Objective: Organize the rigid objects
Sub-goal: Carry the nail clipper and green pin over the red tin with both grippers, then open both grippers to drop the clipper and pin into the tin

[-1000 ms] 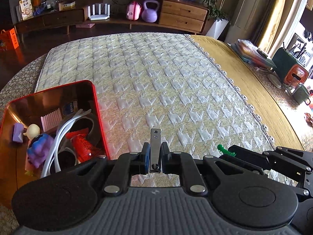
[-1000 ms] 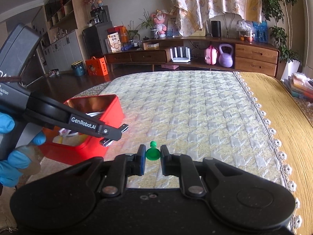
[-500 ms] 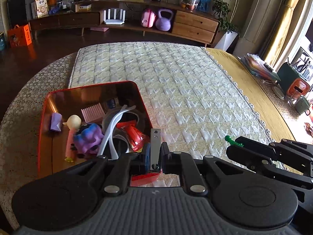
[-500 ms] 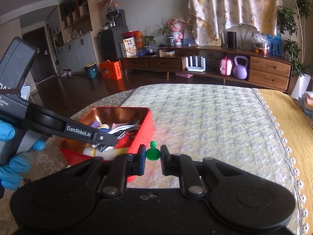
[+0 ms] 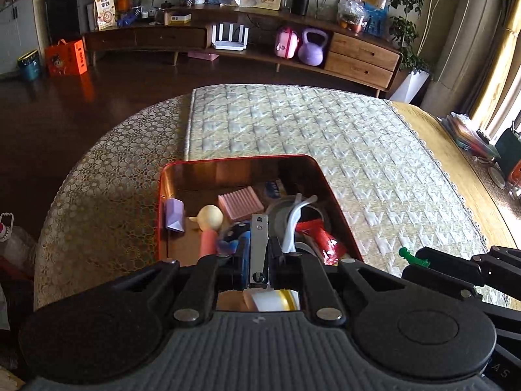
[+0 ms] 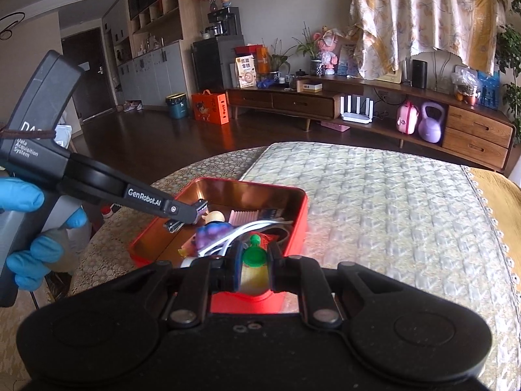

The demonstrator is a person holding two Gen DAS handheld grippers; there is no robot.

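A red tin box (image 5: 338, 208) (image 6: 301, 218) sits on the quilted bed cover, holding several small items: a pink ridged block (image 5: 240, 202), a purple block (image 5: 174, 214), a doll with a cream head (image 5: 211, 216) and white cable (image 5: 294, 224). My left gripper (image 5: 259, 257) is shut on a flat metal strip (image 5: 259, 244) and hangs over the box. My right gripper (image 6: 254, 260) is shut on a green pawn-shaped piece (image 6: 254, 254) over the box's near edge. The right gripper and green piece (image 5: 412, 256) also show in the left wrist view.
The quilted cover (image 5: 325, 137) stretches right of the box, with a yellow blanket (image 5: 456, 169) beyond it. A patterned cloth (image 5: 107, 176) lies left of the box. A wooden sideboard (image 6: 390, 110) with a purple kettlebell stands far across the dark floor.
Both grippers have moved left, from over the quilted cover to over the red box, each still holding its piece.
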